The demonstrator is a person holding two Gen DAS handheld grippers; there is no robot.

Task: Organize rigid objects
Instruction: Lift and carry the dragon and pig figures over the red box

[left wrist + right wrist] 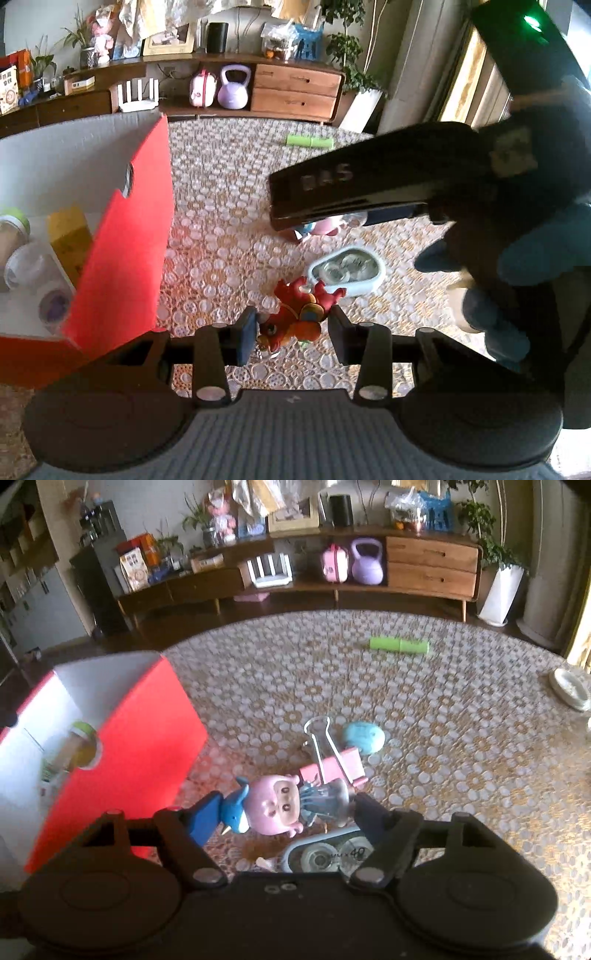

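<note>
My left gripper (293,332) is shut on a red and orange fish toy (295,319), which hangs a little above the patterned tablecloth. My right gripper (288,812) is shut on a pink figurine with a blue dolphin (273,808); its pads press on the dolphin side and on the grey skirt side. A red box with a white inside (122,258) (140,746) stands to the left in both views and holds several bottles. Below the grippers lies a light blue correction tape (347,271) (328,853). On the cloth beyond the figurine lies a pink binder clip (332,766).
A light blue oval piece (364,736) lies behind the clip. A green tube (400,645) (310,141) rests far back on the round table. A white dish (569,688) sits at the right edge. A blue-gloved hand (535,251) and the other gripper's black housing (369,181) fill the left view's right side.
</note>
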